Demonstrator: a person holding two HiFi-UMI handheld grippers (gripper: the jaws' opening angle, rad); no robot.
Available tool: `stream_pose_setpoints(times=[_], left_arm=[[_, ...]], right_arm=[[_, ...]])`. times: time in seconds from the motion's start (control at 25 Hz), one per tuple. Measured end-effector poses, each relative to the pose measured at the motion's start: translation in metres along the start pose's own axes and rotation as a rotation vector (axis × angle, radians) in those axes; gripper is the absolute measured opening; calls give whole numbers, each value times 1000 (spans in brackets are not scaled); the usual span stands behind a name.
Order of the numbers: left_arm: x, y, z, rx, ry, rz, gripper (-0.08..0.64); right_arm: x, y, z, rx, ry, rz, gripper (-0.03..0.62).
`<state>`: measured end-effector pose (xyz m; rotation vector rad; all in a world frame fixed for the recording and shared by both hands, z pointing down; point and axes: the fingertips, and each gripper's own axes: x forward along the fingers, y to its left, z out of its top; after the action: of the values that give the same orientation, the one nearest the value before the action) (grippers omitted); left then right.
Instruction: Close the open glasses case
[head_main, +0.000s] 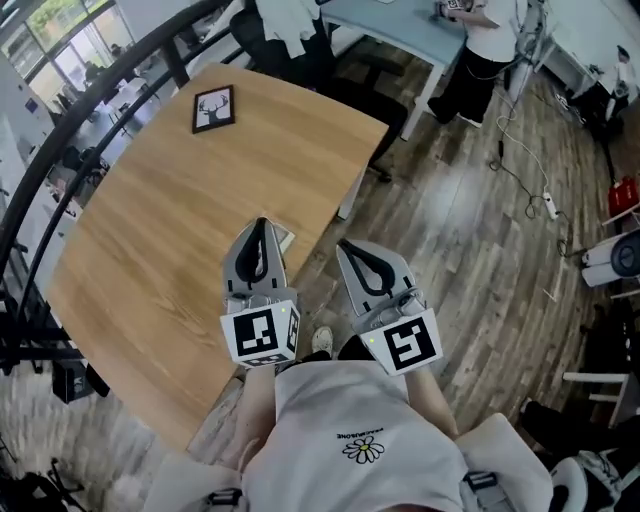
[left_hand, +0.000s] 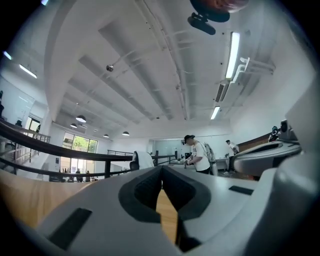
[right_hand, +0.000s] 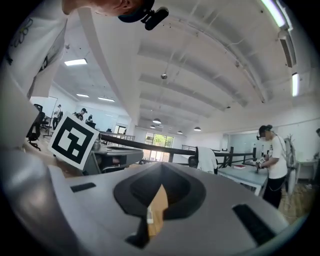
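Plainly, the left gripper (head_main: 261, 222) and right gripper (head_main: 345, 244) both have jaws pressed together on nothing at the table's (head_main: 170, 210) near edge, where a pale corner (head_main: 285, 238), too hidden to call the case, peeks from beside the left one.

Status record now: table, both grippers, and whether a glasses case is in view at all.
table: light wooden table, black-framed deer picture at far side
left gripper: fingers together, empty, over table's near edge
right gripper: fingers together, empty, just off the table edge, above wooden floor
glasses case: none identifiable; small pale item beside left gripper, unclear
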<state>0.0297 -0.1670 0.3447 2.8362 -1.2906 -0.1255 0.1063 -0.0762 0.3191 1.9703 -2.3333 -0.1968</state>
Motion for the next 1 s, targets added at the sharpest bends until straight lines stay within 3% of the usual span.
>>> stream_pose_setpoints(times=[0.12,0.28,0.52,0.76,1.0], left_arm=[[6,13,-2,17,12,81,17],[16,23,9,21,2,167,18],[8,61,25,30,-30,407,18],[-10,75,24,43,-15,556,18],[-14,78,19,30,-4,603,18]], right_arm=[[27,-5,-6,43,-19,85,8],[65,-12,-3,26,-52,197,8],[123,6,6,44,-107,425,8],[143,13,6,54,-122,532,8],[145,15,5,54,-132,575,8]])
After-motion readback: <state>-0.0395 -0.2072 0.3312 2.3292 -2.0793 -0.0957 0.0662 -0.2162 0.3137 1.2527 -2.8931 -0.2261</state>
